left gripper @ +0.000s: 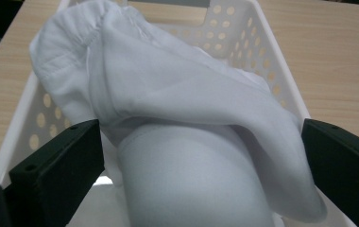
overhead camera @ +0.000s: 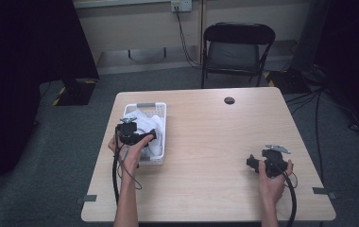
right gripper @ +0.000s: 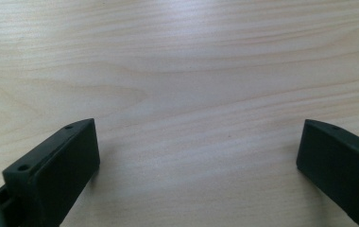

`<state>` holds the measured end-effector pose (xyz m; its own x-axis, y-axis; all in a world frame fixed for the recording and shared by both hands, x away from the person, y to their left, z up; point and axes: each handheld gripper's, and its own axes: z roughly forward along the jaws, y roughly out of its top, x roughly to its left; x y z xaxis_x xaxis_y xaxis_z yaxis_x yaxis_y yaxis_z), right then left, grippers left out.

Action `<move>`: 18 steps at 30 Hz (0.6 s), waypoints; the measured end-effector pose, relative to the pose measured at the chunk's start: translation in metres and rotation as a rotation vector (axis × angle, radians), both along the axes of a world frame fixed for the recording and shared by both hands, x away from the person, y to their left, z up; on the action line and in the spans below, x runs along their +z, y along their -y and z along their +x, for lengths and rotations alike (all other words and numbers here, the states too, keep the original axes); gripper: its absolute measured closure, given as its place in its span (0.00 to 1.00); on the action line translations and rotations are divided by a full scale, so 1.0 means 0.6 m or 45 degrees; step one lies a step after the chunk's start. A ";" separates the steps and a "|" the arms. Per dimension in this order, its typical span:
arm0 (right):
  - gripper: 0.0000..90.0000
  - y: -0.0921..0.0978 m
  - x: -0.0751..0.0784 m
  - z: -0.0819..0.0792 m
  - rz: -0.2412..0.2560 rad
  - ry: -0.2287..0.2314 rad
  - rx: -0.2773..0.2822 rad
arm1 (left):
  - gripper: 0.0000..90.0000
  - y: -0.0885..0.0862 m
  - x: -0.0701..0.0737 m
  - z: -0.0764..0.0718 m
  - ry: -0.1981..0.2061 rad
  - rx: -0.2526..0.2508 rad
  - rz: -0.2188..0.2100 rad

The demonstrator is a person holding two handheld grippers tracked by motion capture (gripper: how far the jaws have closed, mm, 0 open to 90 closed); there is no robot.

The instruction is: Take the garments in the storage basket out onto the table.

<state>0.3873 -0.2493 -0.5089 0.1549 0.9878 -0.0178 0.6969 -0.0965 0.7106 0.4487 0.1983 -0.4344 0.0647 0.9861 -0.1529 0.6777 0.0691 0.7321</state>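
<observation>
the left gripper (left gripper: 201,156) hangs over the white basket (left gripper: 272,61), jaws apart around the white cloth (left gripper: 168,94) heaped inside. the right gripper (right gripper: 196,156) rests jaws apart above the bare table (right gripper: 192,56).

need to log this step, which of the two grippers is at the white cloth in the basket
The left gripper: its open jaws straddle the white cloth in the white basket. The right gripper is open over bare table, away from the basket.

Left hand-held gripper (overhead camera: 153,135) jaws spread wide, right hand-held gripper (overhead camera: 250,162) jaws wide apart, forearms extended forward
</observation>
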 end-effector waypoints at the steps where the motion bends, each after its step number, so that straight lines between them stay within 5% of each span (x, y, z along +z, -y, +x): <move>1: 0.00 0.000 0.000 0.000 0.000 0.000 0.000 | 0.02 0.001 -0.003 0.003 -0.015 -0.002 0.010; 5: 0.00 0.000 0.000 0.000 0.000 0.000 0.000 | 0.01 0.005 -0.018 0.008 -0.071 -0.023 0.031; 18: 0.00 0.000 0.000 0.000 0.000 0.000 0.000 | 0.07 0.012 -0.047 0.019 -0.139 0.014 0.056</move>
<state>0.3873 -0.2493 -0.5089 0.1548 0.9878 -0.0178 0.6969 -0.0964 0.7106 0.4602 0.1911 -0.4626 0.0392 0.9926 -0.1147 0.7529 0.0462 0.6565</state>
